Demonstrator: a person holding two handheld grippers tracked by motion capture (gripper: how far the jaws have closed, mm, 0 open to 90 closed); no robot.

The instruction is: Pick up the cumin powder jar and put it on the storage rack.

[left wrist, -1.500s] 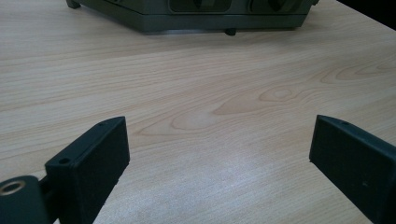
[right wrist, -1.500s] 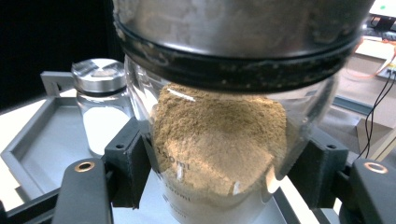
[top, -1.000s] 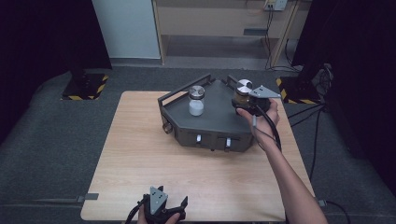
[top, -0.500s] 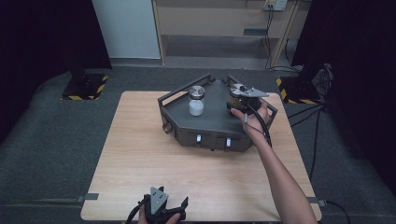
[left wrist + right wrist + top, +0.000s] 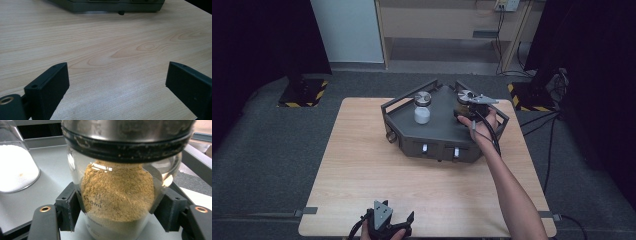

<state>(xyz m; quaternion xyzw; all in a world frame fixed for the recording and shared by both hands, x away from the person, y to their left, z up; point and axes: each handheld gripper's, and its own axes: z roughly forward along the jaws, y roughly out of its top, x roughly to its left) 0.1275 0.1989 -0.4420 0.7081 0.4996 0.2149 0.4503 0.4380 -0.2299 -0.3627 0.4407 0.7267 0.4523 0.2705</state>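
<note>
A glass jar of brown powder with a metal lid sits between the jaws of my right gripper, which is shut on its body. From above, this brown jar is low over the back right corner of the dark grey tray, with my right gripper behind it. Whether it rests on the tray floor I cannot tell. A jar of white powder stands upright on the tray to its left. My left gripper lies at the table's front edge, open and holding nothing.
The tray has raised rails along its sides and lit buttons on its front face. The wooden table stretches bare between the tray and my left gripper. Cables hang off the right side near a dark stand.
My right hand has come down and a little left, carrying the brown jar from above the tray's right rail to low inside its back right corner. The left gripper stayed put.
</note>
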